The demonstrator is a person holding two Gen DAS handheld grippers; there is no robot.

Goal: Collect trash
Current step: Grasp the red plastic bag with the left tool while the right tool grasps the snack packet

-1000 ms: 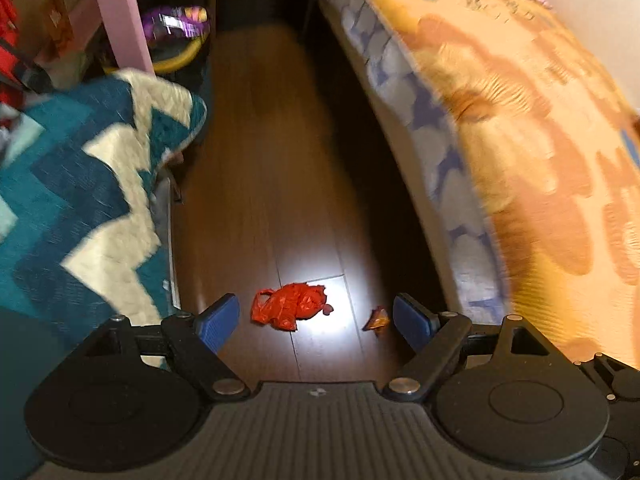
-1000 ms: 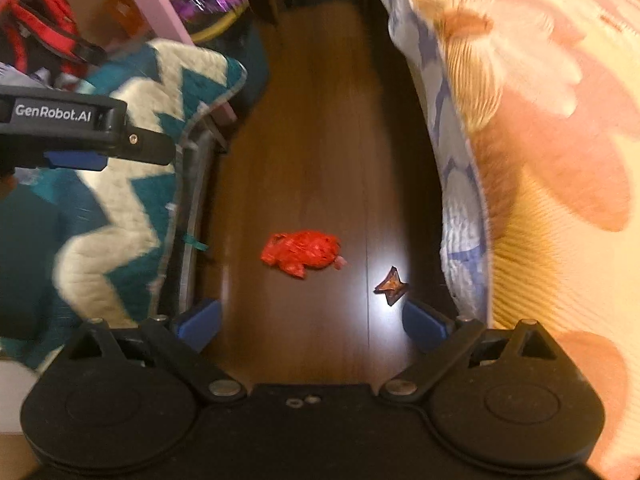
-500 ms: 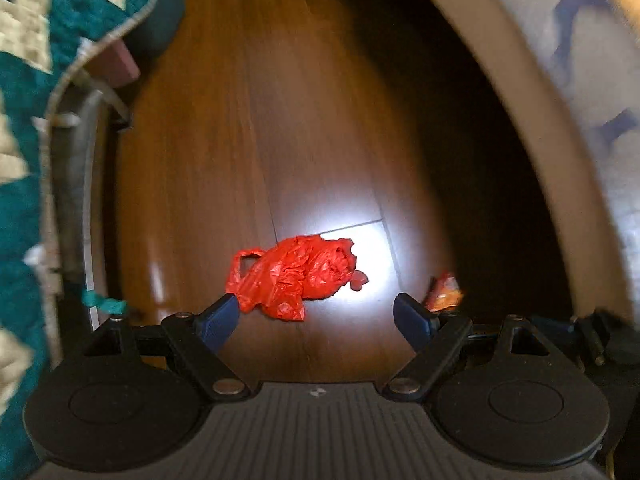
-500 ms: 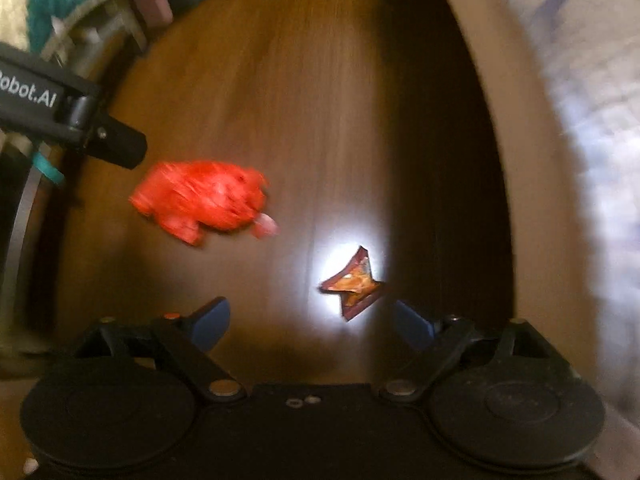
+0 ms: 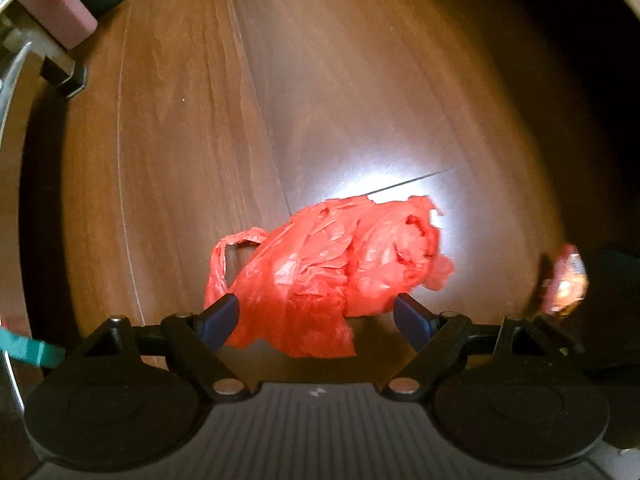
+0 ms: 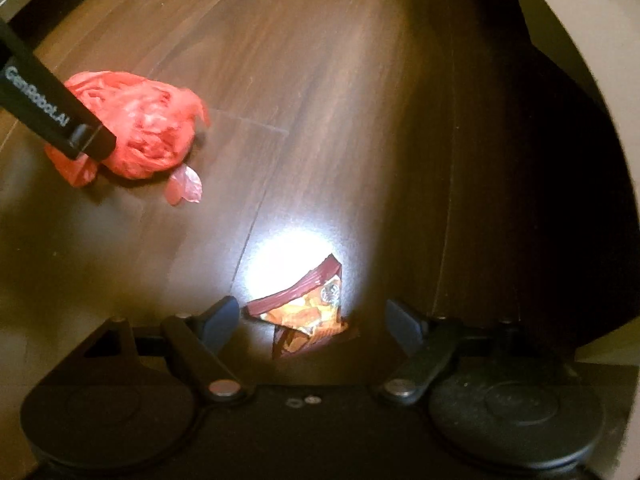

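Observation:
A crumpled red plastic bag (image 5: 328,276) lies on the dark wooden floor (image 5: 320,80). My left gripper (image 5: 316,320) is open, low over the floor, with the bag between its blue fingertips. The bag also shows in the right wrist view (image 6: 148,128), partly behind the left gripper's black body (image 6: 48,108). A small torn orange snack wrapper (image 6: 308,312) lies on the floor between the open fingers of my right gripper (image 6: 312,320). The wrapper shows blurred at the right edge of the left wrist view (image 5: 564,280).
The bed's pale base (image 6: 600,80) curves along the right side. A chair leg with a pink block (image 5: 60,20) and a metal frame stand at the upper left. A small red scrap (image 6: 184,188) lies beside the bag.
Both grippers have dropped toward the floor and moved forward. The red bag now sits between the left fingers and the wrapper between the right fingers. Both stay open.

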